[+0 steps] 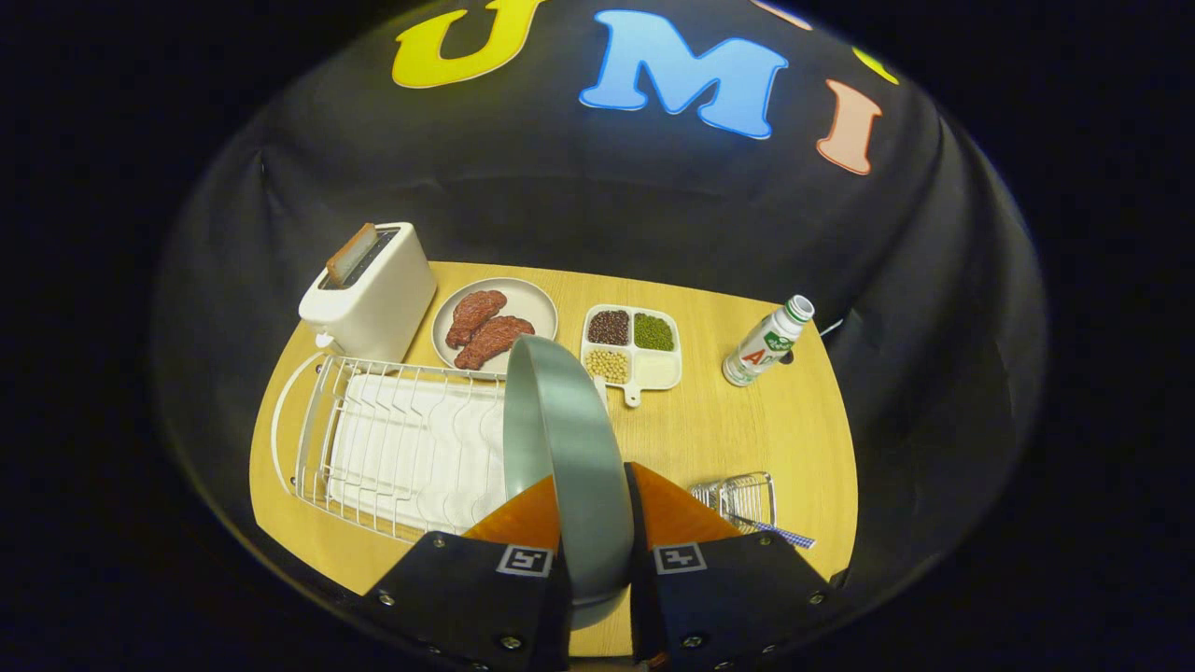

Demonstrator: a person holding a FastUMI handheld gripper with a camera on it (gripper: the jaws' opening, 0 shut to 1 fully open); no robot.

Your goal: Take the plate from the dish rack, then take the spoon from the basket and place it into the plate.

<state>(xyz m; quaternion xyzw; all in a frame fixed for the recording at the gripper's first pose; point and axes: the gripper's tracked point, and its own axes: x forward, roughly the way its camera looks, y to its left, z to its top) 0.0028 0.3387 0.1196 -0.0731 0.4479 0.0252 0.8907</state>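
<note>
Grey-green round plate (565,448) clamped on edge between the two orange fingers (518,518) of the gripper (594,523), standing upright, rim reaching ahead of the tips. White wire dish rack (392,448) just beside it on the pale wooden table (728,429). Small wire basket (742,499) on the other side of the fingers, blue-checked spoon handle (780,532) poking out. White plastic bottle (767,343) beyond: red and green label print, too small to read. Square black-and-white markers on both finger mounts.

We see the grey round plate (565,448) upright at centre between our gripper's (597,523) fingers, white wire dish rack (397,448) left, small wire basket (742,497) lower right, white toaster (373,294) upper left
</note>
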